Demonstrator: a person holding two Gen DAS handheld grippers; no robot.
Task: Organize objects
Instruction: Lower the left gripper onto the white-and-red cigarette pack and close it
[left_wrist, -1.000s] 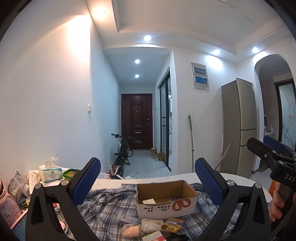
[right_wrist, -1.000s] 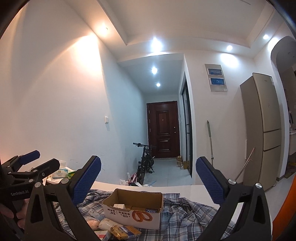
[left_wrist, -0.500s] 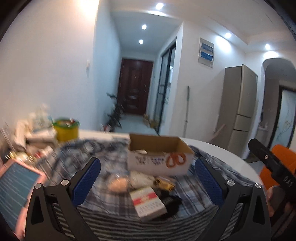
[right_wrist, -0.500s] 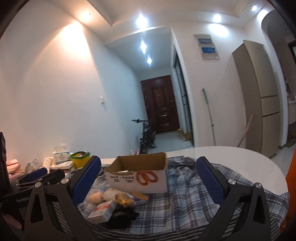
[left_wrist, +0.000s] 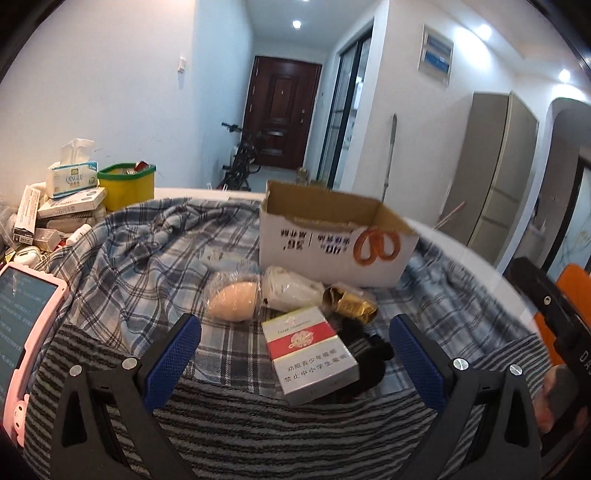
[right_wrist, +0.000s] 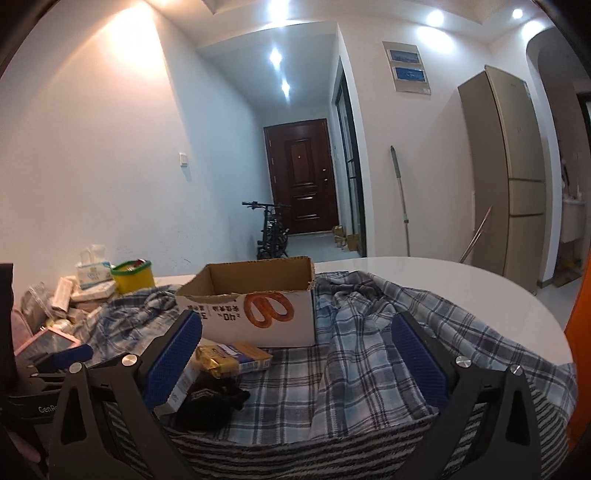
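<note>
Both grippers, left gripper (left_wrist: 295, 354) and right gripper (right_wrist: 297, 354), hold fingers wide apart, empty; cigarette pack (left_wrist: 309, 354) lies at 6 o'clock from the cardboard box (left_wrist: 332, 243) on the plaid-covered surface (left_wrist: 147, 258).

An open cardboard box (left_wrist: 332, 240) stands upright on plaid cloth, with a cigarette pack (left_wrist: 310, 354), wrapped egg (left_wrist: 232, 301), white pouch (left_wrist: 291, 288), gold packet (left_wrist: 349, 304) and black item (left_wrist: 369, 354) clustered before it.

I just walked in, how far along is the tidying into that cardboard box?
Barely started. Done: nothing visibly. In hand: nothing; the left gripper and right gripper are both open and empty. Left: the cigarette pack, gold packet, wrapped round item and black item all lie outside the cardboard box.
</note>
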